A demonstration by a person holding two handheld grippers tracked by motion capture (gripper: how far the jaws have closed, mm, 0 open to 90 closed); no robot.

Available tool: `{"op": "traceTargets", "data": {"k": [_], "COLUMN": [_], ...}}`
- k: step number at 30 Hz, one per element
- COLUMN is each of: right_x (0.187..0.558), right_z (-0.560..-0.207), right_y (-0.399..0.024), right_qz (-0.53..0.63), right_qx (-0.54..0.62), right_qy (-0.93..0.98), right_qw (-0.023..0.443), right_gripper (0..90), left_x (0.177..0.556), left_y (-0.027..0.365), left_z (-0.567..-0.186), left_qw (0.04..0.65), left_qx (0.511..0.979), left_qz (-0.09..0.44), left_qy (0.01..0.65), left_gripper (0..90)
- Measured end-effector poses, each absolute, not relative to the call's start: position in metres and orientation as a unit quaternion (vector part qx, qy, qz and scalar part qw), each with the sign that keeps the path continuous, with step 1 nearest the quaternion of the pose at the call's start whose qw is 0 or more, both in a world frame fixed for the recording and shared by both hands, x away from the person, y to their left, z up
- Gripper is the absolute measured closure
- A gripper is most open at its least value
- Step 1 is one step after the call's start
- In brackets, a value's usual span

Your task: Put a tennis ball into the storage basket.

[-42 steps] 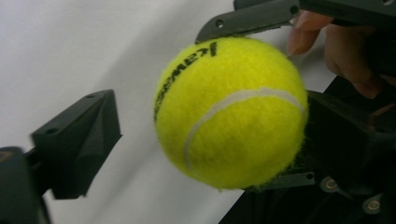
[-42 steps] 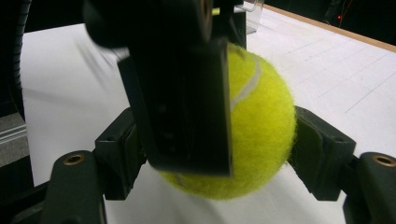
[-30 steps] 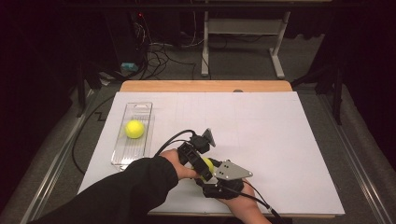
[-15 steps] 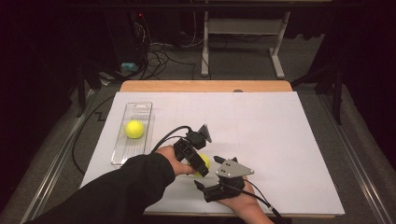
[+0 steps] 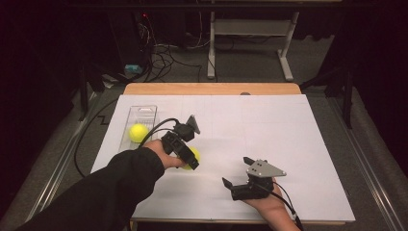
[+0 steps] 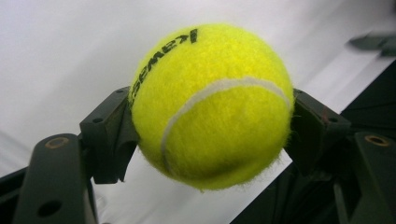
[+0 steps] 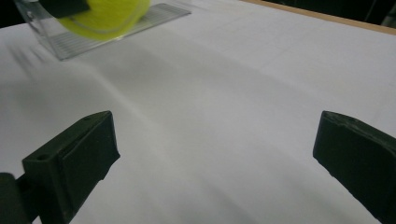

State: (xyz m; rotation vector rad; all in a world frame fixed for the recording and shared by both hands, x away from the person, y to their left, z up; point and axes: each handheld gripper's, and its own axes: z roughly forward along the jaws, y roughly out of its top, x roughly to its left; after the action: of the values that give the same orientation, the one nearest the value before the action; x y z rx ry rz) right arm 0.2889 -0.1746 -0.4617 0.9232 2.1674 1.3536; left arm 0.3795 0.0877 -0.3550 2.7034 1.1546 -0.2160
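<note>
A yellow tennis ball hangs just above the white sheet, left of the middle, with my left gripper shut on it, one jaw on each side. A second yellow ball lies in a clear tray at the far left. Near the front edge my right gripper stands open; its jaws have just opened and nothing is between them. In the right gripper view the held ball appears at the top left, in front of the tray.
A white paper sheet covers the wooden table. A black cable loops from the left gripper over the tray's near end. Beyond the table stand a desk frame and floor cables.
The two grippers were together at the ball. The left has drawn away to the left with the ball in it. The right has opened and moved right.
</note>
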Motion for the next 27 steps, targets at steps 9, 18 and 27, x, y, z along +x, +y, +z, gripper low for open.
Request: {"op": "traceTargets", "data": {"k": [9, 18, 27], "right_x": [0.290, 0.286, 0.280], "right_z": [-0.462, -0.462, -0.461], "right_y": [-0.218, -0.256, -0.277], "right_qz": [0.472, 0.463, 0.461], "right_qx": [0.368, 0.398, 0.415], "right_qy": [0.764, 0.747, 0.736], "right_qw": [0.241, 0.262, 0.274], "right_gripper": [0.0, 0.0, 0.0], "left_x": [0.391, 0.399, 0.408], "left_y": [0.128, 0.166, 0.203], "left_z": [-0.347, -0.336, -0.332], "left_qw": [0.090, 0.089, 0.081], "left_qx": [0.901, 0.887, 0.868], "left_qz": [-0.063, -0.053, -0.039], "left_qy": [0.420, 0.451, 0.489], "left_gripper": [26.9, 26.9, 27.0]}}
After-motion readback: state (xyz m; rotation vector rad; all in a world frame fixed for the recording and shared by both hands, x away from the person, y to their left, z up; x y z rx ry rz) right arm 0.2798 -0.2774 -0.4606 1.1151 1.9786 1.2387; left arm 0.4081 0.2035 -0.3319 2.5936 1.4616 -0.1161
